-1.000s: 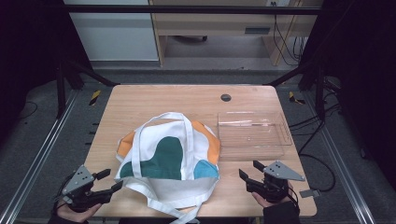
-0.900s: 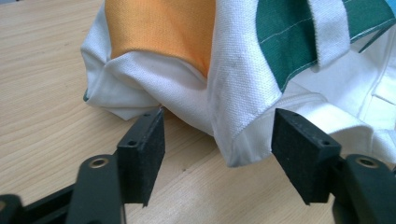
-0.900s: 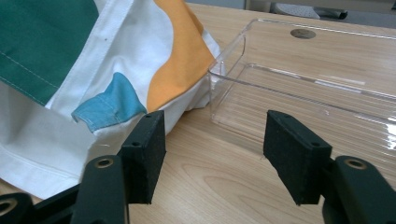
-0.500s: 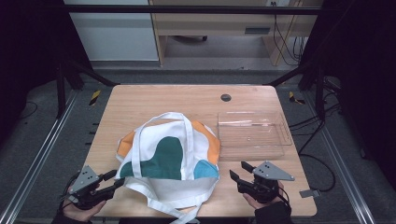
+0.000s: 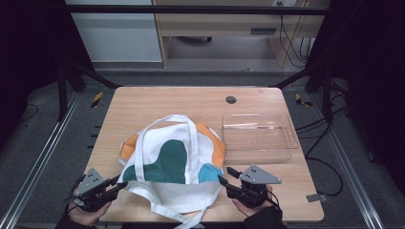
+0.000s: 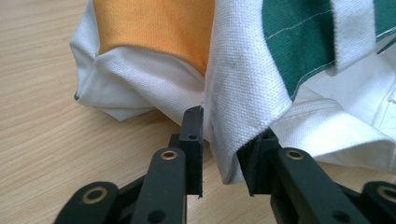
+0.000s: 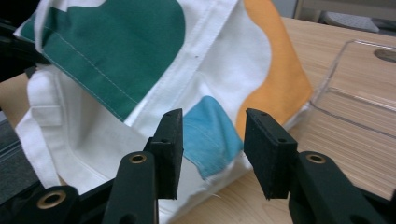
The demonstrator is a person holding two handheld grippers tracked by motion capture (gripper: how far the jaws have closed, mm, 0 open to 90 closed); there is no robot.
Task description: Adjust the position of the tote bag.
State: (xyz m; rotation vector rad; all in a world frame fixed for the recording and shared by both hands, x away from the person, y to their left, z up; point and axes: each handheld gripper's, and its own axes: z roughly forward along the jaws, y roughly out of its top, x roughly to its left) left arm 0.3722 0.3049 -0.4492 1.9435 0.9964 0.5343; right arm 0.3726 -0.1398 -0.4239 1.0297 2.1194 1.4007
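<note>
A white canvas tote bag (image 5: 172, 157) with green, orange and blue patches lies rumpled on the wooden table (image 5: 157, 102). My left gripper (image 5: 122, 183) is at the bag's near left corner. In the left gripper view its jaws (image 6: 228, 123) have just been closing, and a folded white edge of the bag (image 6: 233, 93) hangs between them. The cloth touches the pads but does not look pinched. My right gripper (image 5: 224, 175) points at the bag's near right corner. Its jaws (image 7: 214, 116) have also been closing and stand apart, with the blue patch (image 7: 210, 133) just beyond them.
A clear plastic tray (image 5: 258, 138) sits to the right of the bag, close to the right gripper. A small dark round hole (image 5: 231, 99) marks the table's far side. The bag's straps (image 5: 167, 210) trail over the near table edge.
The right gripper has slid left toward the bag's blue corner. Both grippers' jaws stand narrower than before. The left hand has stayed near the bag's left corner.
</note>
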